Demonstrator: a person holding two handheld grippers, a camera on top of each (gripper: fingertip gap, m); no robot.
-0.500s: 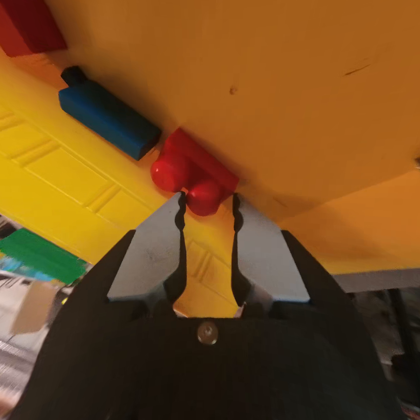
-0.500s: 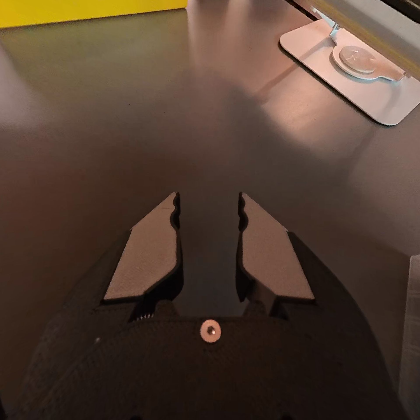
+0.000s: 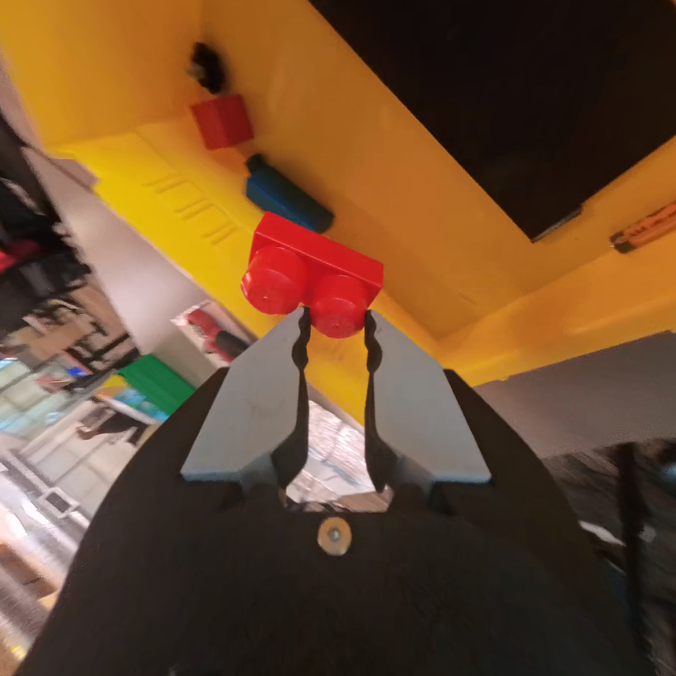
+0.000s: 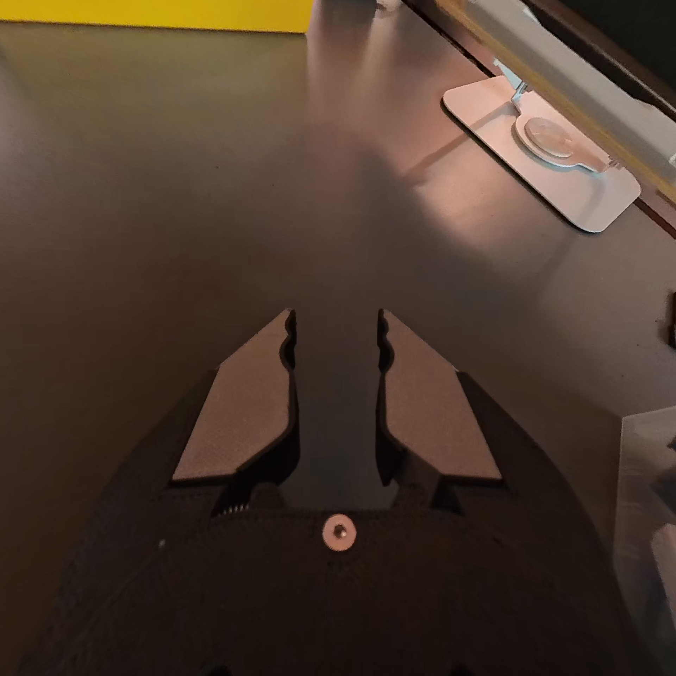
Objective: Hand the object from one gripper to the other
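Lifted off the yellow tray (image 3: 457,205), the red brick (image 3: 314,278) sat clamped by one stud between left gripper (image 3: 335,315) tips; right gripper (image 4: 336,318) stayed apart, empty.

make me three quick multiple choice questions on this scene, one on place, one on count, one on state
1. Where is the blue block?
A. beyond the red brick, on the yellow surface
B. between the right tool's fingers
C. on the grey table

2. How many round studs does the red brick show?
A. one
B. two
C. four

3. What is the right tool doing?
A. gripping the brick
B. open, holding nothing
C. shut tight

Answers: 1 A, it lies just past the brick. 2 B, two studs face the camera. 3 B, bare table shows between its fingers, while the left tool grips one stud.
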